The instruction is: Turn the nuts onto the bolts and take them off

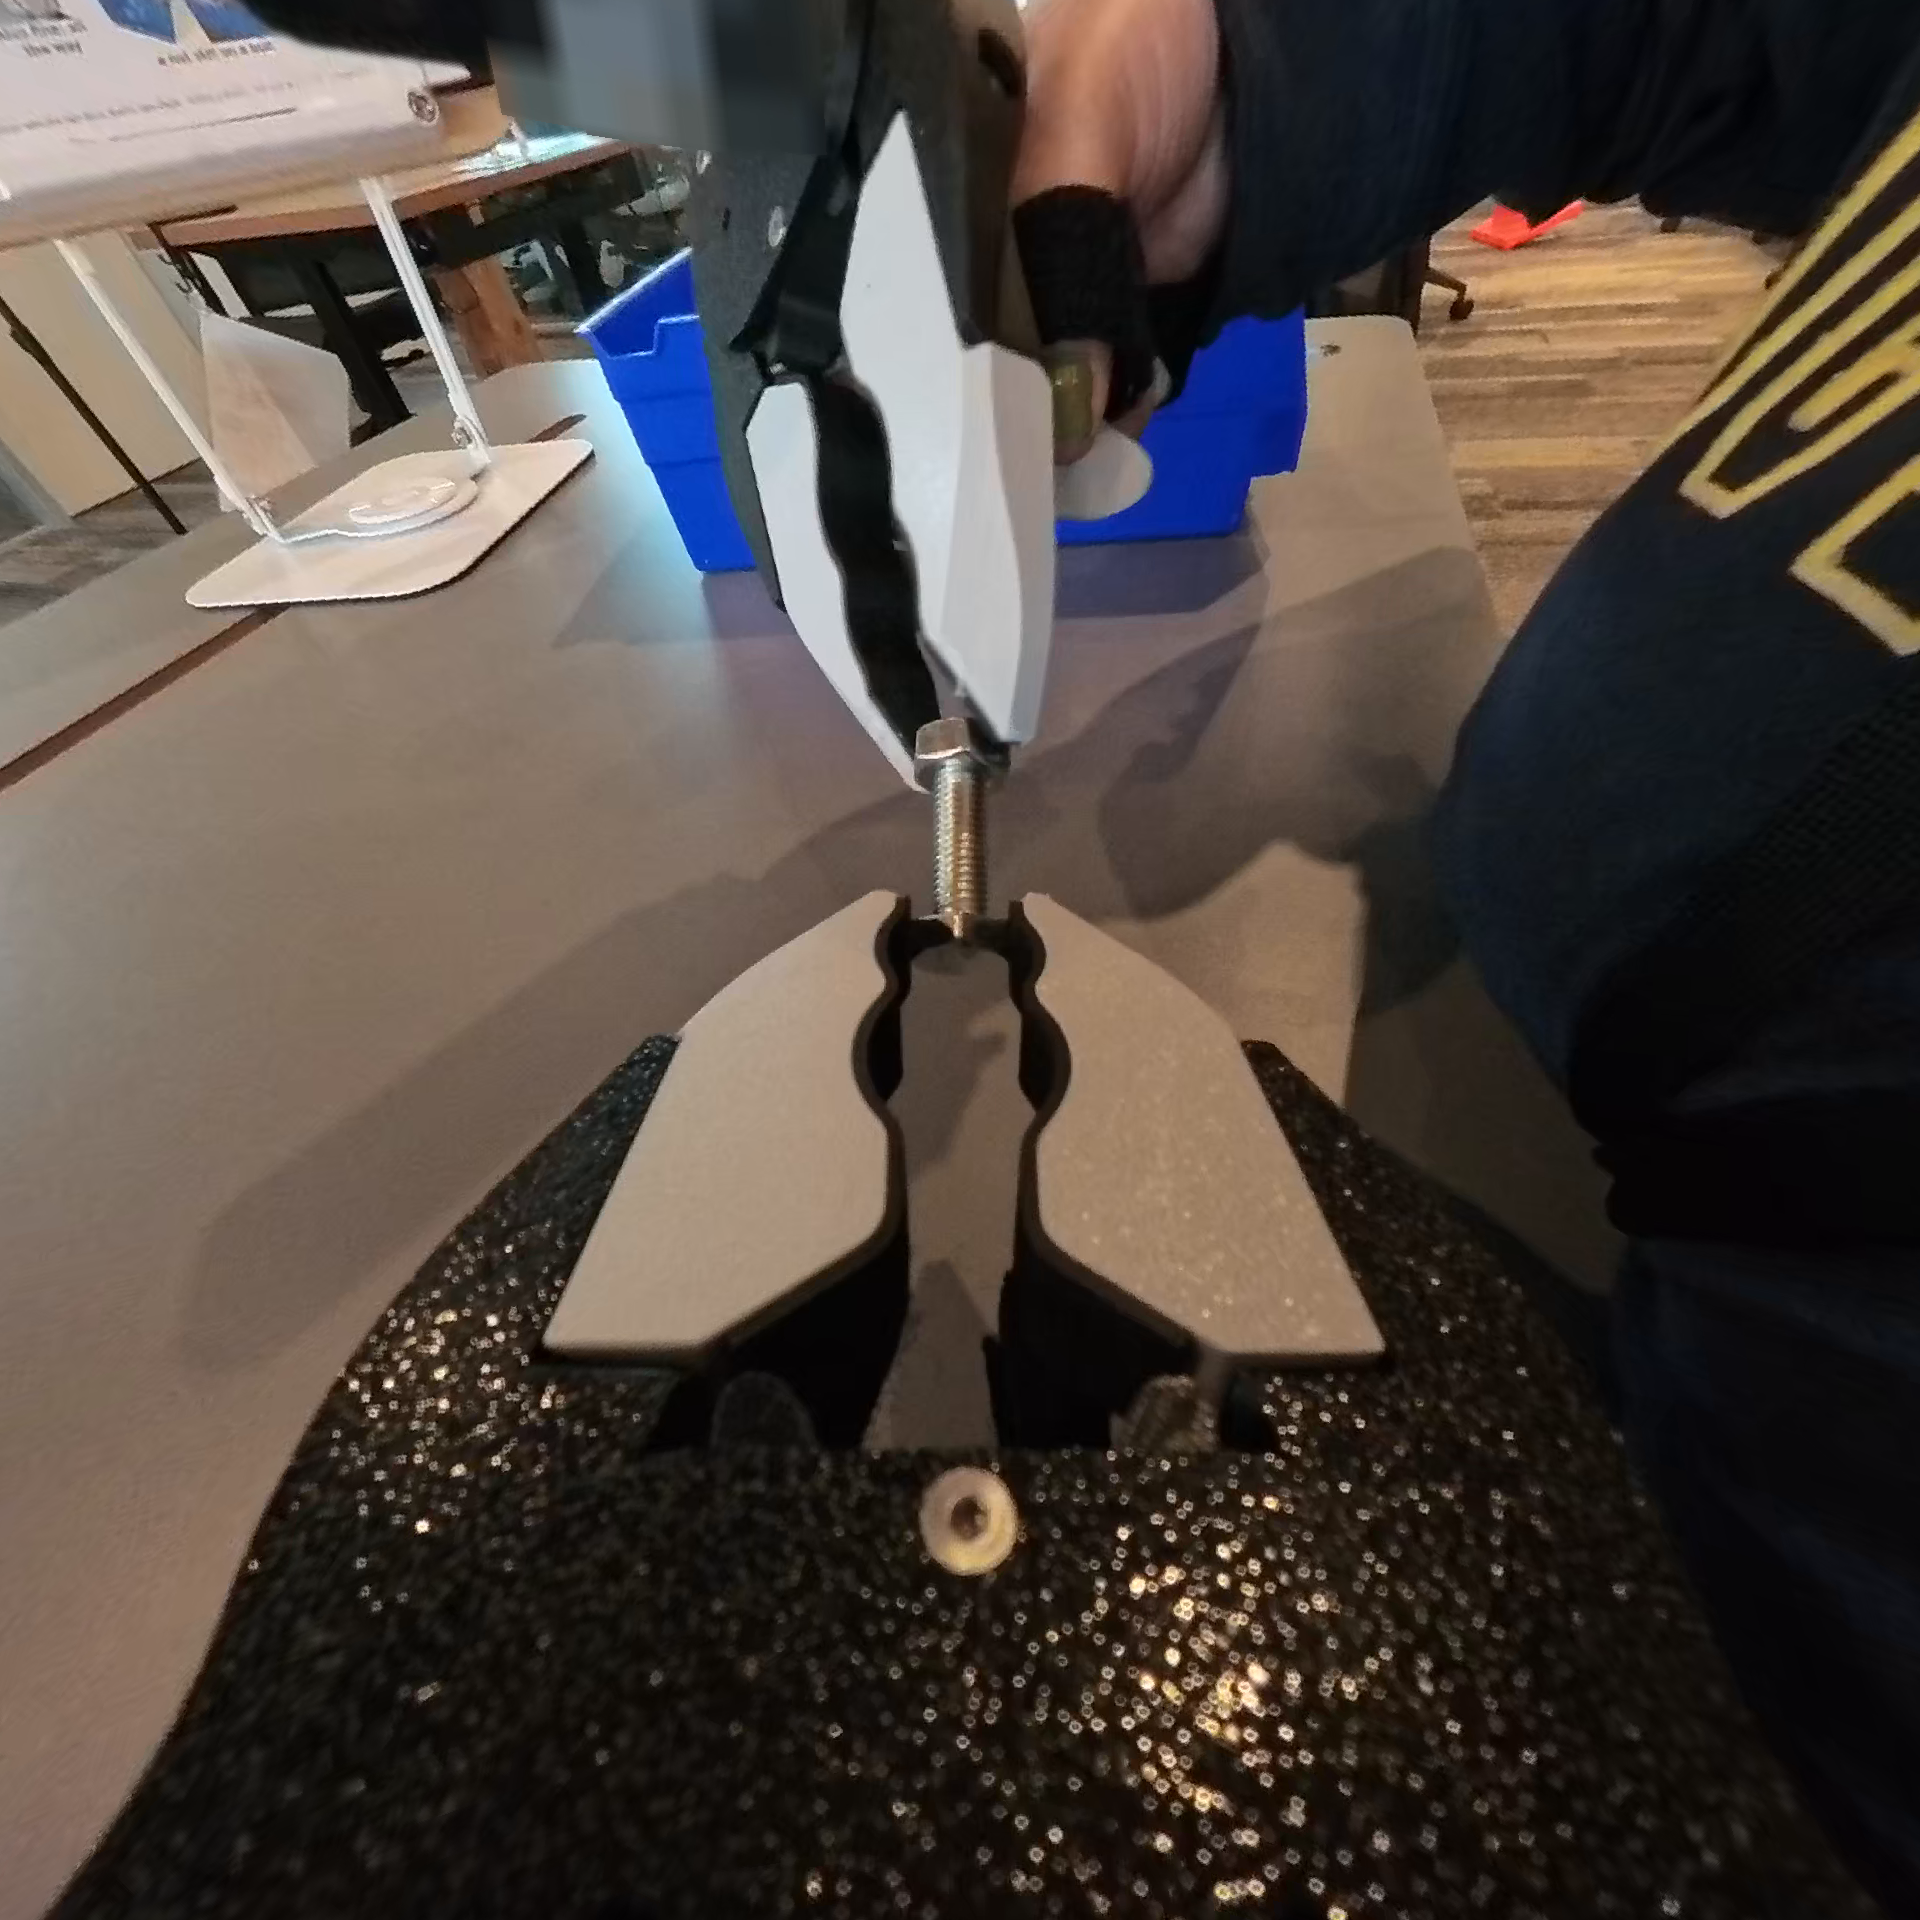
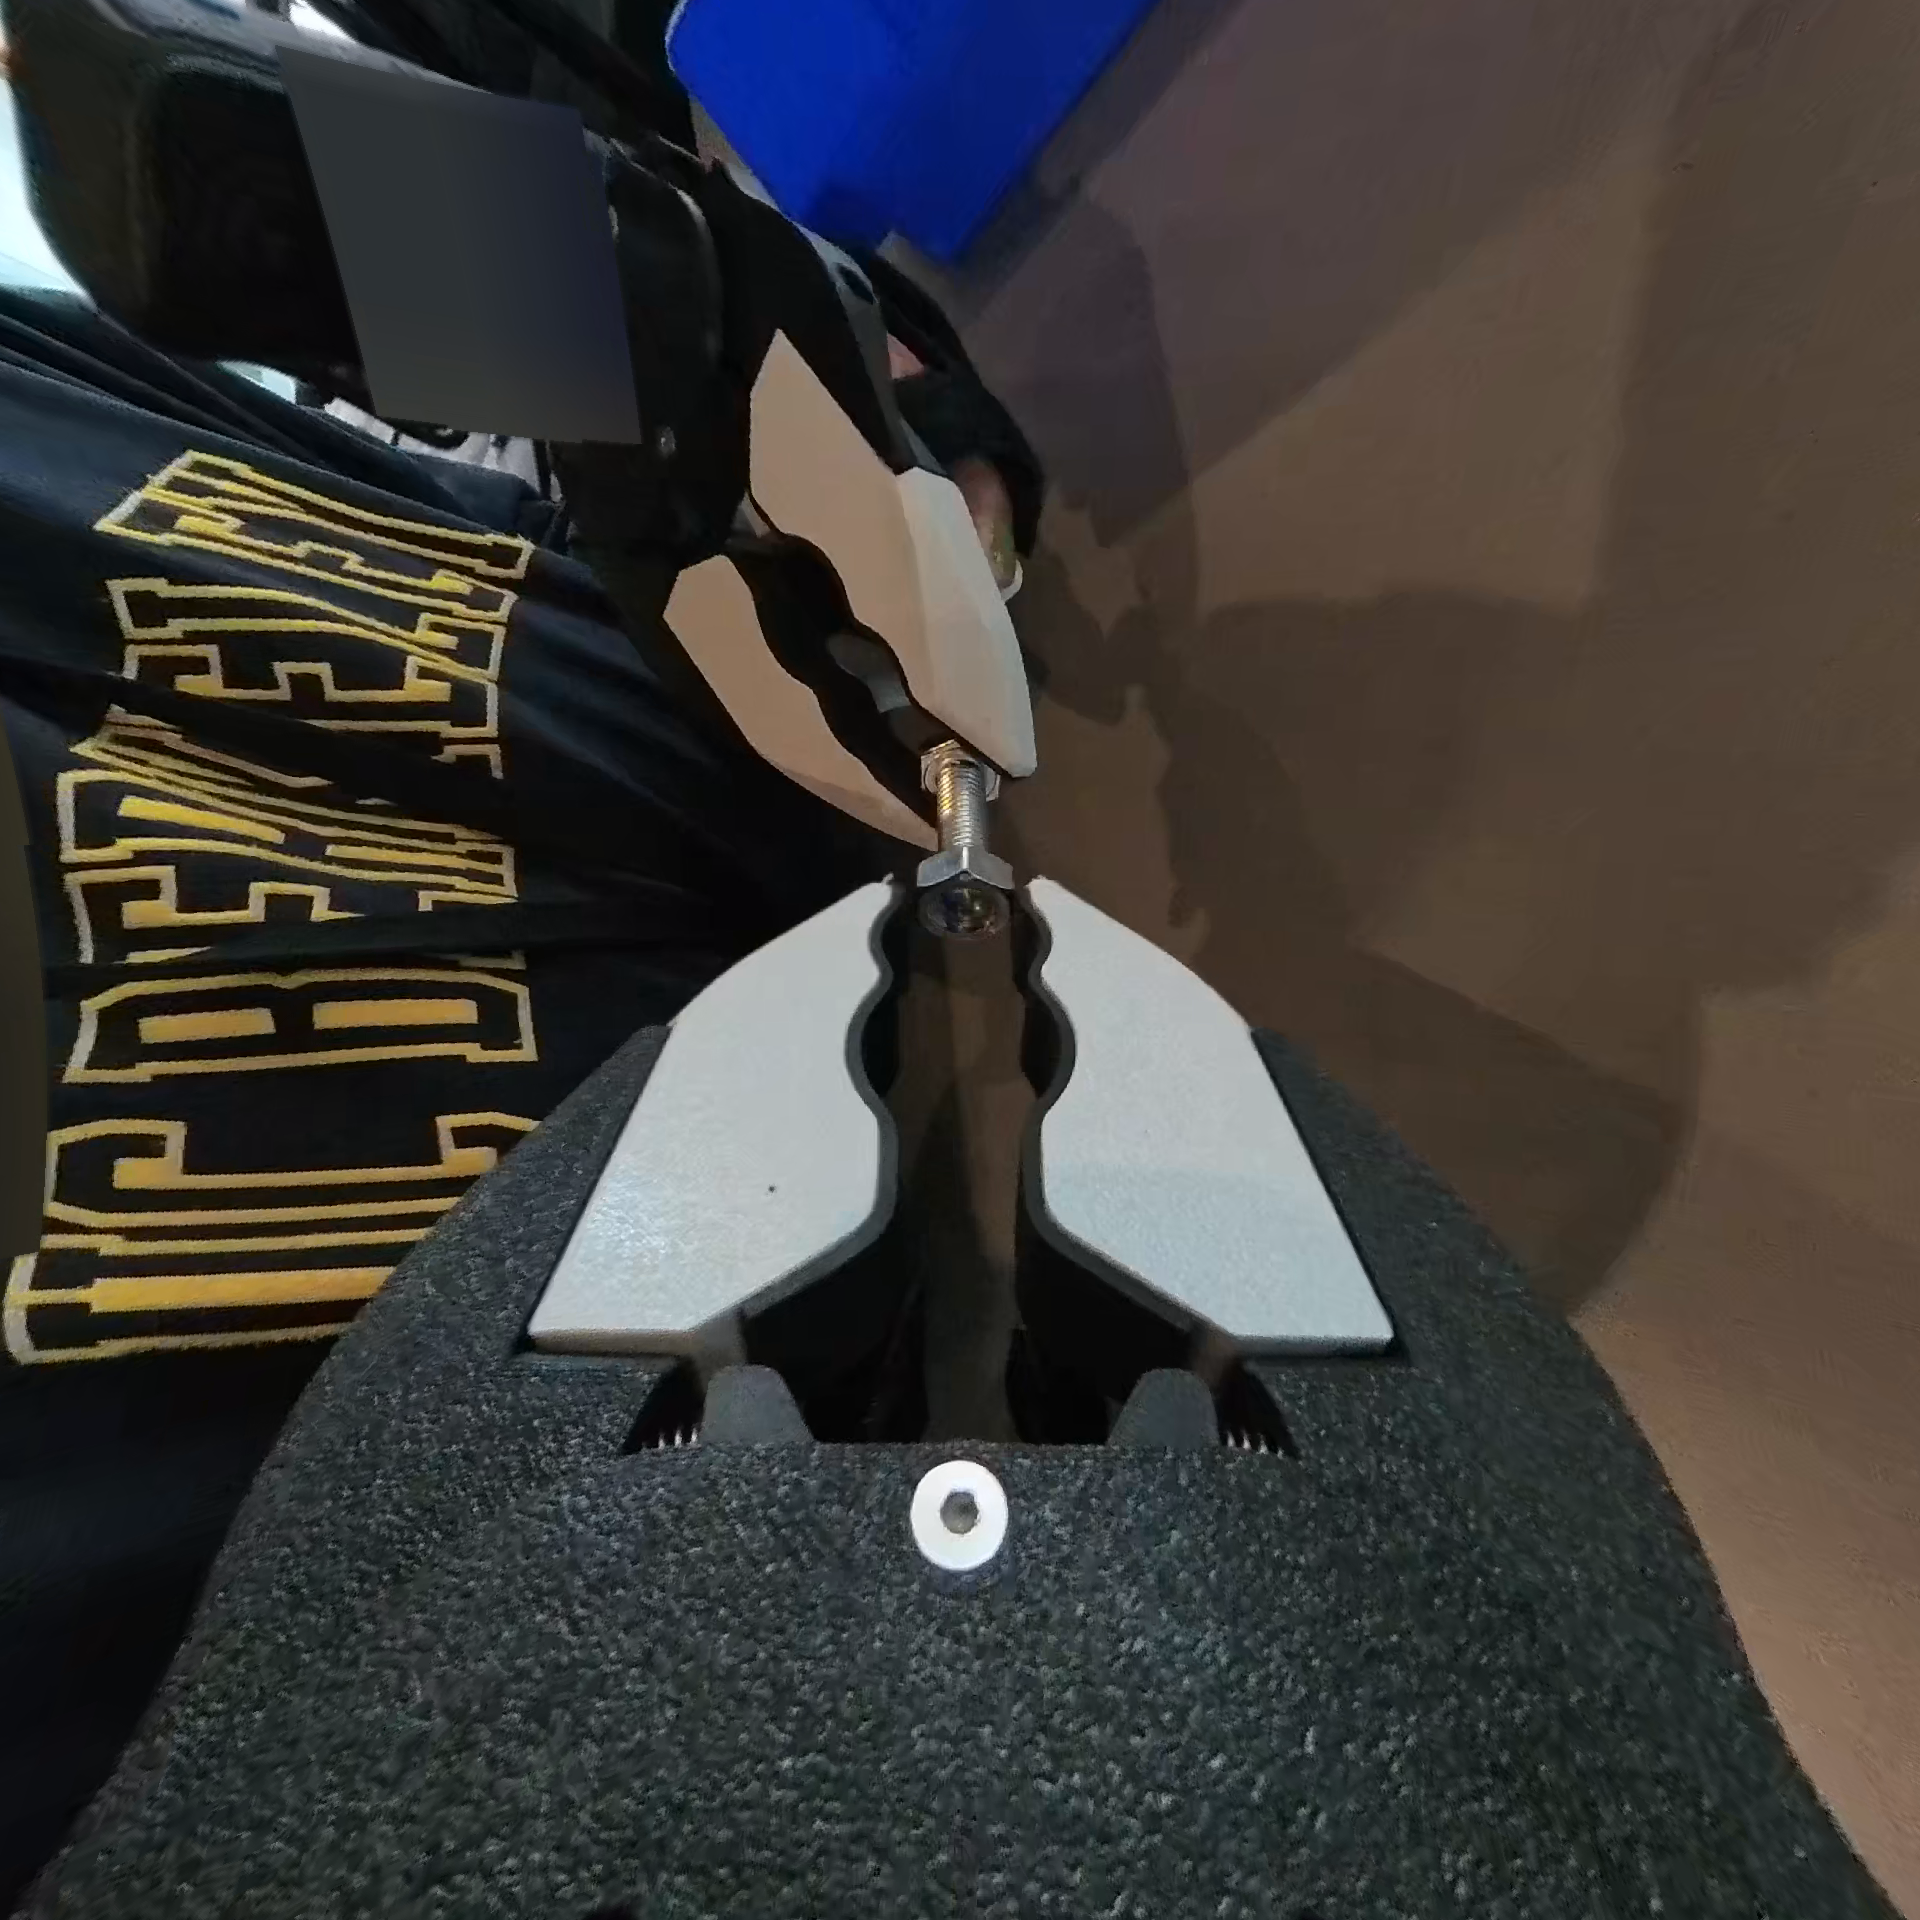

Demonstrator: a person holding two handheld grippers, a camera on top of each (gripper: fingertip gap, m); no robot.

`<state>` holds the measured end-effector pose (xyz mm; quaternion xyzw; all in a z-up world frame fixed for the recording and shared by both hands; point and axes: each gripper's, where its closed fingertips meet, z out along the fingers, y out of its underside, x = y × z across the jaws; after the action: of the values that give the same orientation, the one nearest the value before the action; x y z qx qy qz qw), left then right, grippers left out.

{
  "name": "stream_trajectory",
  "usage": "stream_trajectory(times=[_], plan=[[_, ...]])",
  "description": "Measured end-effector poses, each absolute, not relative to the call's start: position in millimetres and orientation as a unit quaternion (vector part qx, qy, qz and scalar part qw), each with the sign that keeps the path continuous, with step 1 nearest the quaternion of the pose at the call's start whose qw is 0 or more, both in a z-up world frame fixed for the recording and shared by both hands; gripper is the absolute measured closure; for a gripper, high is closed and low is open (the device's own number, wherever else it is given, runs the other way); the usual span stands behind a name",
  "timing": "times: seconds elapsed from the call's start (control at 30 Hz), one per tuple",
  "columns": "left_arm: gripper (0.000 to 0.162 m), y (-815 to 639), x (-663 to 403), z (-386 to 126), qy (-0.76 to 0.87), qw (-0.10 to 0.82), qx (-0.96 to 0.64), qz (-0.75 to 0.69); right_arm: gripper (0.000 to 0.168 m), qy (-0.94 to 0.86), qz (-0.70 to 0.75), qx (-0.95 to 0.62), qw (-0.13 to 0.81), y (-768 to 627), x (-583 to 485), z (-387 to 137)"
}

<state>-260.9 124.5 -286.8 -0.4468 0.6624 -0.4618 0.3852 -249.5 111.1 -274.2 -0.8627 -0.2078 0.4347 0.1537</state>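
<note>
A silver bolt (image 1: 951,842) hangs in the air between my two grippers, above the grey table (image 1: 416,831). My right gripper (image 1: 956,748) comes down from above and is shut on the bolt's hex head (image 1: 943,742). My left gripper (image 1: 961,920) is shut at the threaded end, and the nut there is mostly hidden by its tips. In the right wrist view, my right gripper (image 2: 961,899) clamps the hex head (image 2: 961,891). The shaft (image 2: 956,821) runs up to a nut (image 2: 961,776) held in my left gripper (image 2: 966,769).
A blue bin (image 1: 665,416) stands on the table behind the grippers and also shows in the right wrist view (image 2: 904,114). A clear sign stand (image 1: 395,520) is at the back left. A person's dark shirt with yellow lettering (image 1: 1714,727) fills the right side.
</note>
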Motion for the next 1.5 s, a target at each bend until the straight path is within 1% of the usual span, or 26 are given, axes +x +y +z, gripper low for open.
stream_trajectory(times=[0.03, 0.17, 0.23, 0.3, 0.4, 0.5, 0.6, 0.77, 0.9, 0.97, 1.03, 1.2, 1.37, 1.5], plan=[[0.145, 125.4, -261.0, -286.4, 0.66, 0.386, -0.449, -0.463, 0.146, -0.207, 0.435, -0.862, 0.158, 111.5, -250.0, -273.3], [0.145, 130.6, -261.3, -283.6, 0.641, 0.382, -0.463, -0.478, 0.14, -0.232, 0.412, -0.862, 0.184, 113.0, -247.9, -270.4], [0.145, 133.8, -262.0, -280.1, 0.623, 0.375, -0.473, -0.498, 0.138, -0.269, 0.392, -0.85, 0.229, 116.7, -246.1, -263.6], [0.145, 135.4, -263.0, -275.7, 0.606, 0.366, -0.476, -0.522, 0.137, -0.323, 0.355, -0.825, 0.299, 122.9, -245.5, -252.2], [0.145, 133.9, -264.4, -270.4, 0.59, 0.349, -0.473, -0.554, 0.138, -0.47, 0.229, -0.755, 0.396, 123.6, -248.4, -240.5], [0.145, 129.2, -266.2, -265.1, 0.581, 0.333, -0.461, -0.582, 0.137, -0.591, 0.08, -0.668, 0.444, 124.9, -250.7, -240.4], [0.145, 124.7, -268.2, -261.9, 0.578, 0.315, -0.449, -0.604, 0.137, -0.634, 0.045, -0.624, 0.454, 123.4, -254.5, -240.0], [0.145, 119.5, -270.4, -258.7, 0.573, 0.289, -0.437, -0.63, 0.137, -0.709, -0.021, -0.554, 0.435, 119.5, -251.6, -248.0], [0.145, 117.1, -270.3, -259.6, 0.577, 0.281, -0.434, -0.632, 0.142, -0.731, -0.055, -0.52, 0.439, 119.8, -254.5, -246.4], [0.145, 115.9, -270.4, -259.6, 0.578, 0.277, -0.432, -0.634, 0.144, -0.734, -0.05, -0.518, 0.437, 118.2, -256.2, -247.5], [0.145, 114.8, -270.9, -259.6, 0.579, 0.274, -0.43, -0.636, 0.151, -0.731, -0.041, -0.519, 0.441, 116.6, -258.6, -247.4], [0.145, 116.2, -270.6, -259.5, 0.582, 0.289, -0.43, -0.626, 0.151, -0.683, 0.021, -0.588, 0.432, 116.2, -258.0, -248.9], [0.145, 119.7, -268.4, -264.4, 0.612, 0.352, -0.428, -0.564, 0.151, -0.54, 0.187, -0.737, 0.362, 114.5, -256.8, -256.1], [0.145, 125.7, -268.3, -261.5, 0.614, 0.401, -0.425, -0.53, 0.151, -0.373, 0.319, -0.819, 0.297, 116.7, -258.1, -253.5]])
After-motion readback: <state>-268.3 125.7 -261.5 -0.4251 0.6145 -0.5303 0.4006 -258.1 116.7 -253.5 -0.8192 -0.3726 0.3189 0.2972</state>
